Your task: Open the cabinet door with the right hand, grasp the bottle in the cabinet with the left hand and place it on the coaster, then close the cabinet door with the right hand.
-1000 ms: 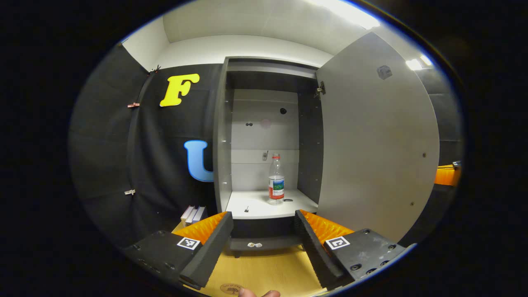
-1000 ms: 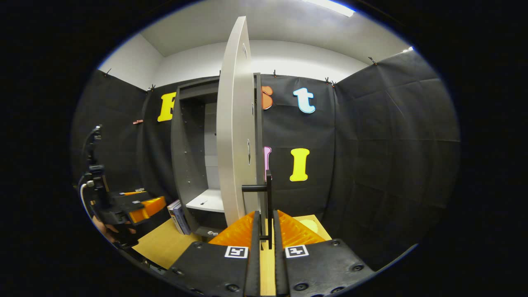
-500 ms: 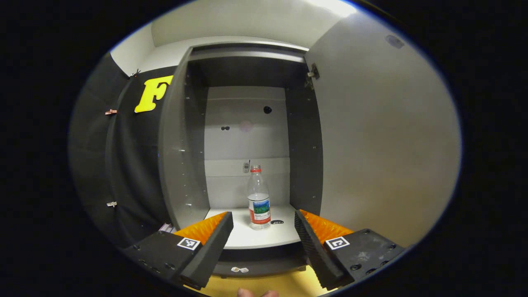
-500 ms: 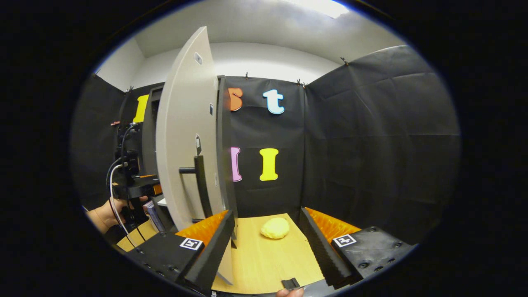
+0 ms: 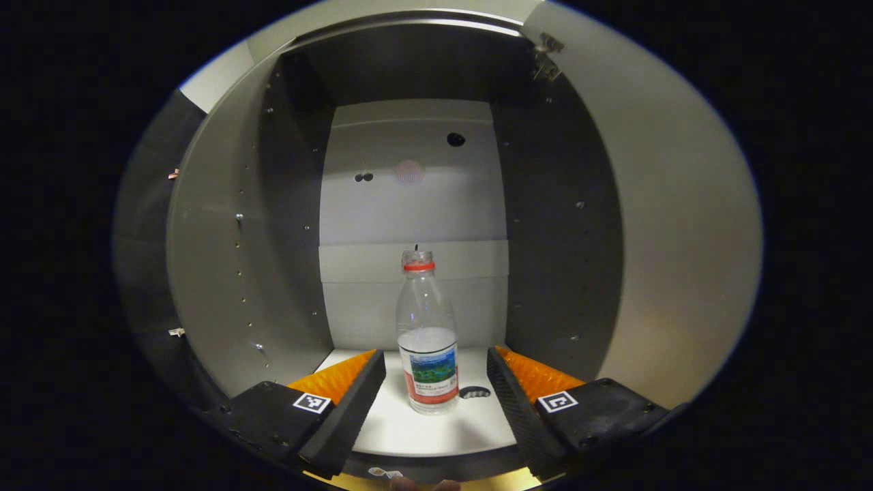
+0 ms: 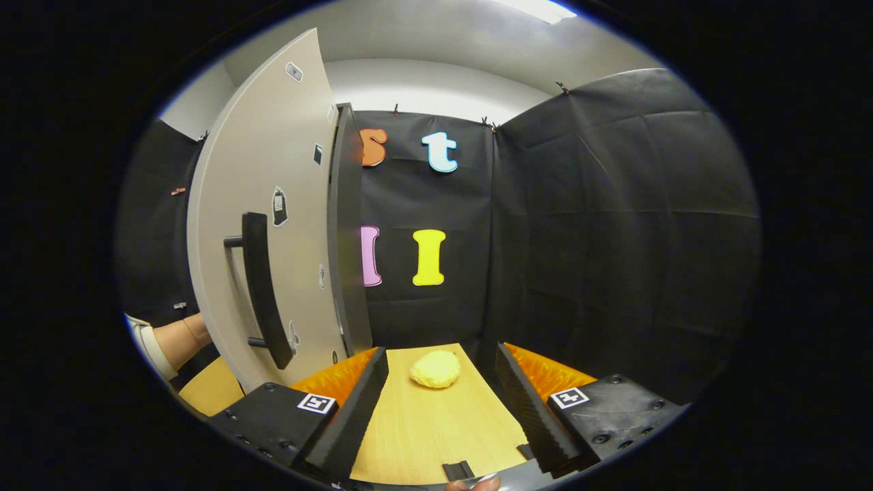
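Note:
A clear plastic bottle [image 5: 427,320] with a red collar and a coloured label stands upright on the white cabinet shelf [image 5: 436,433]. My left gripper [image 5: 434,361] is open inside the cabinet. The bottle's lower part stands between its fingertips, and neither finger touches it. In the right gripper view the pale cabinet door [image 6: 273,157] is swung wide open at the left, with its black bar handle [image 6: 260,293] free. My right gripper [image 6: 442,354] is open over the wooden table [image 6: 436,423], to the right of the door, holding nothing.
The dark cabinet side walls [image 5: 286,225] stand close on both sides of my left gripper, with the open door [image 5: 682,239] to its right. A small dark mark [image 5: 475,392] lies on the shelf by the bottle. A yellow lump [image 6: 435,369] rests on the table. A person's forearm [image 6: 177,339] shows behind the door.
My left gripper has moved forward into the cabinet until the bottle stands between its fingertips. My right gripper let go of the door handle, opened and drew off to the right.

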`<state>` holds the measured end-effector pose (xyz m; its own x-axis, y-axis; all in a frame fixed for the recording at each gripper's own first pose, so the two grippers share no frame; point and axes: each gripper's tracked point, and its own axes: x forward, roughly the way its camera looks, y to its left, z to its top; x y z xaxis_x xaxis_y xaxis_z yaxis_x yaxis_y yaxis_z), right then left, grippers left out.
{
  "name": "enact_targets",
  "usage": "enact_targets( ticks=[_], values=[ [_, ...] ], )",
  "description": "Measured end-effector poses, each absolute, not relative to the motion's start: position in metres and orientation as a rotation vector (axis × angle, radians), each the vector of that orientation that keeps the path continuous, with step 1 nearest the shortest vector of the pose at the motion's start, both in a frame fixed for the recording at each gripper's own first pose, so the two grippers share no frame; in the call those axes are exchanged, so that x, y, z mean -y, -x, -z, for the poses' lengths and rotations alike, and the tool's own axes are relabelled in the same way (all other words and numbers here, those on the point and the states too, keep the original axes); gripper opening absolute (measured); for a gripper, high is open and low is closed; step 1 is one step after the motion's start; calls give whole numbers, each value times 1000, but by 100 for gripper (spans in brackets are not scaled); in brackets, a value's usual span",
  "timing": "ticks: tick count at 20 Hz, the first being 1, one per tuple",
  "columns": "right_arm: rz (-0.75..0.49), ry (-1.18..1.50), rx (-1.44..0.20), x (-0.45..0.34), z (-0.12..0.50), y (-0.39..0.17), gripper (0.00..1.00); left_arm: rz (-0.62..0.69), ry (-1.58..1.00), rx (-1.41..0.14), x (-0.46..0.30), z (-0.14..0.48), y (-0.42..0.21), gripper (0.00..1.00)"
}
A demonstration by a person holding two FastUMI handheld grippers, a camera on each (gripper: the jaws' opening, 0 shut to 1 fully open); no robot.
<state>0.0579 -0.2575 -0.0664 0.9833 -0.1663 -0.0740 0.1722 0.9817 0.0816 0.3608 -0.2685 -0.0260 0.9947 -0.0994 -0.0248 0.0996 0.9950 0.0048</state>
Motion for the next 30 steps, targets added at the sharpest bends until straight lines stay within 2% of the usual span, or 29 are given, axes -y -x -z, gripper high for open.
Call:
enact_targets(
  ticks=[11, 12, 13, 15, 21, 30],
  values=[
    [234, -105, -110, 295, 91, -62, 99, 66, 39, -62, 274, 40, -433, 94],
    [234, -106, -110, 296, 91, -62, 98, 62, 48, -62, 272, 42, -438, 92],
    [235, -105, -109, 296, 91, -61, 99, 66, 59, -62, 271, 41, -433, 77],
    [234, -102, -107, 294, 90, -60, 99, 64, 69, -62, 268, 38, -428, 76],
    [218, -102, -90, 279, 82, -56, 98, 95, 39, -16, 245, 4, -373, 76],
    [210, -141, -79, 252, 74, -54, 98, 132, 49, 38, 181, -11, -237, 75]
  ],
)
